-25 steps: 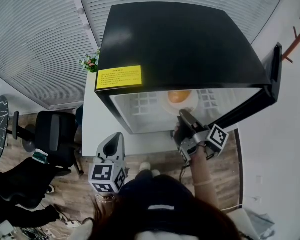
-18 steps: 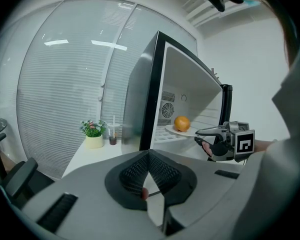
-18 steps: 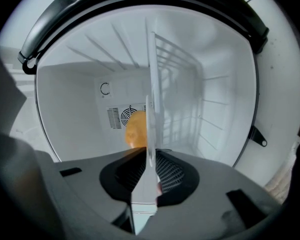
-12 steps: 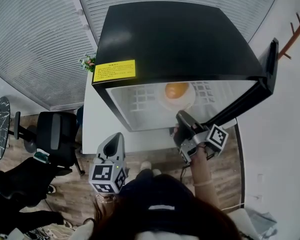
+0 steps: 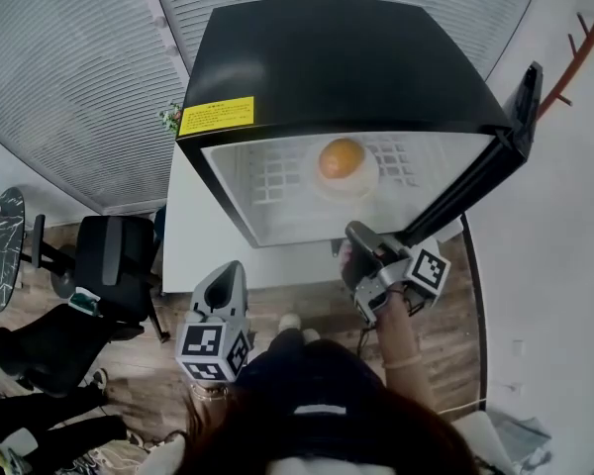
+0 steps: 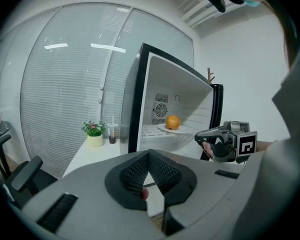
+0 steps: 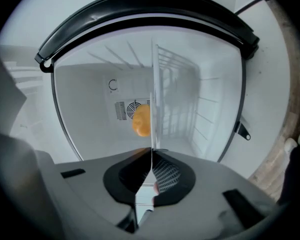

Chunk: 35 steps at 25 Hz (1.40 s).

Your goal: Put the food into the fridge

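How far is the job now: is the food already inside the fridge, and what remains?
Done: the orange sits on a plate inside the fridge. In hand: nothing; the right gripper has just closed its jaws with nothing between them, and the left gripper is shut and empty. Left: probably only closing the door, which stands open.

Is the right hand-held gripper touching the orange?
Apart. The head view shows the right hand-held gripper outside the fridge opening, bare shelf between it and the orange. Its jaws have just been closing, with nothing between them.
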Each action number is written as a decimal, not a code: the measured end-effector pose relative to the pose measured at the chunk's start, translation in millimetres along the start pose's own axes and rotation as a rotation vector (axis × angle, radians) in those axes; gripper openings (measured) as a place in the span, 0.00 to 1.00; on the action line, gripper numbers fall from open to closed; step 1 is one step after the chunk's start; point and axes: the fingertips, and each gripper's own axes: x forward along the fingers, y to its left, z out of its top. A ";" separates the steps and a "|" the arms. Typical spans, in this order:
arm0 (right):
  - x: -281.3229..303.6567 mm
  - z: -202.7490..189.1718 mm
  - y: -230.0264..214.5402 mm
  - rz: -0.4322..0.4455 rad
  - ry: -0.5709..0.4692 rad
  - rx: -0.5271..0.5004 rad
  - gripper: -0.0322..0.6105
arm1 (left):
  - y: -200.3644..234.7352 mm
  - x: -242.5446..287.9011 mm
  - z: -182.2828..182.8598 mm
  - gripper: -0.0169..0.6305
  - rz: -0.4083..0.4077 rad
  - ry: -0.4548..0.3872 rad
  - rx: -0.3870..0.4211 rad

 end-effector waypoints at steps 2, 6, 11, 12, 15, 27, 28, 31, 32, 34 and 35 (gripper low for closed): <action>-5.6 -2.9 -0.1 -0.002 0.008 -0.008 0.05 | -4.5 -5.1 0.7 0.03 0.003 -0.006 0.008; -17.7 -9.4 1.7 0.000 0.033 -0.042 0.04 | -15.4 -16.4 -1.6 0.03 0.011 -0.014 0.015; -31.1 -18.8 2.2 -0.012 0.075 -0.134 0.04 | -32.0 -28.5 -11.3 0.03 0.014 -0.003 0.003; -33.8 -20.5 1.8 -0.019 0.083 -0.163 0.04 | -35.0 -31.1 -13.5 0.03 0.015 0.000 0.001; -43.5 -26.9 2.2 -0.035 0.107 -0.245 0.04 | -45.4 -39.1 -19.5 0.03 0.016 0.011 -0.005; -73.5 -45.2 27.6 -0.131 0.075 -0.780 0.04 | -66.2 -53.7 -23.5 0.03 -0.005 -0.006 0.005; -75.4 -48.0 29.9 -0.141 0.066 -0.846 0.04 | -65.9 -55.5 -23.9 0.03 -0.005 -0.009 0.002; -81.8 -59.2 38.0 -0.178 0.037 -1.044 0.04 | -64.2 -63.9 -27.1 0.03 -0.007 -0.015 -0.005; -84.3 -63.6 40.9 -0.187 0.026 -1.102 0.04 | -64.2 -67.3 -28.3 0.03 -0.009 -0.016 -0.007; -90.2 -72.3 45.6 -0.204 0.002 -1.202 0.04 | -65.1 -74.6 -30.7 0.03 -0.015 -0.022 -0.010; -93.8 -76.7 47.3 -0.214 -0.011 -1.248 0.04 | -65.7 -78.8 -32.5 0.03 -0.017 -0.023 -0.012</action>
